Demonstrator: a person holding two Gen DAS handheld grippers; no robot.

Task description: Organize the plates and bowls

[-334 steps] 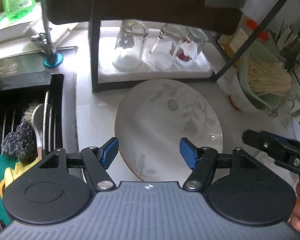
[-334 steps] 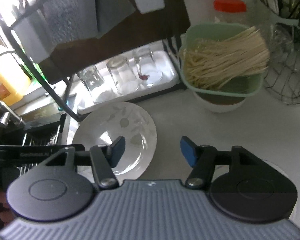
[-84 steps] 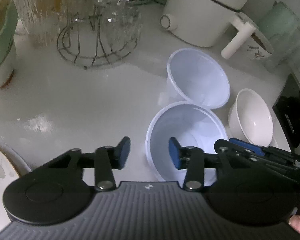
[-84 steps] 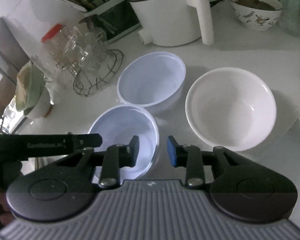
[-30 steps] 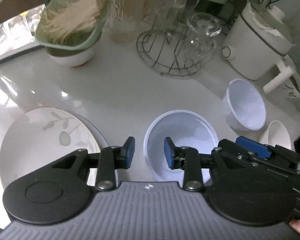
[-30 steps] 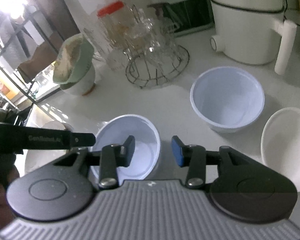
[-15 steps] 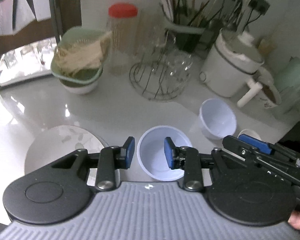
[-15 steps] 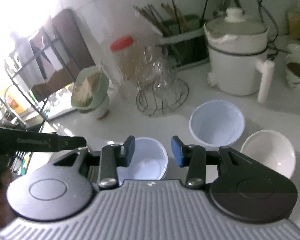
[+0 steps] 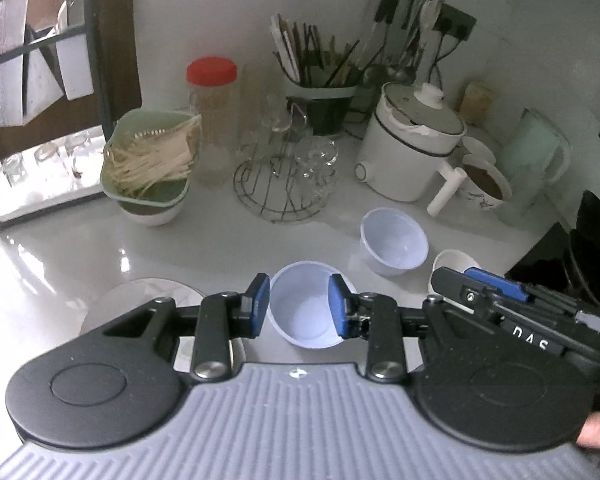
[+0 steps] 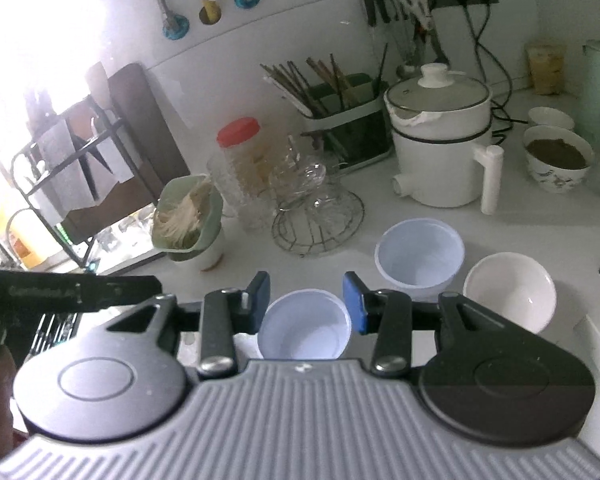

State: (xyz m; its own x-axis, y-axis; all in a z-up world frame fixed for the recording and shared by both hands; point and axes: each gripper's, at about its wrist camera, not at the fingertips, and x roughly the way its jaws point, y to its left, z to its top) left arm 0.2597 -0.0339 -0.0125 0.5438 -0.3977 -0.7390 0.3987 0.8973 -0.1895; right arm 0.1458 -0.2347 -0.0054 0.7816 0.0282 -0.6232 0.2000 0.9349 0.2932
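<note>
Sitting on the white tabletop [image 9: 60, 248]: plate [image 9: 140, 300] at near left, three bowls to its right. Hovering above the nearest bowl [image 9: 304, 316], both left gripper [image 9: 299, 306] and right gripper [image 10: 307, 308], fingers partly parted, gripping nothing.

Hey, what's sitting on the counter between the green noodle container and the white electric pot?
A red-lidded jar and a wire rack of upturned glasses stand between the green container and the white electric pot, clearest in the right wrist view.
</note>
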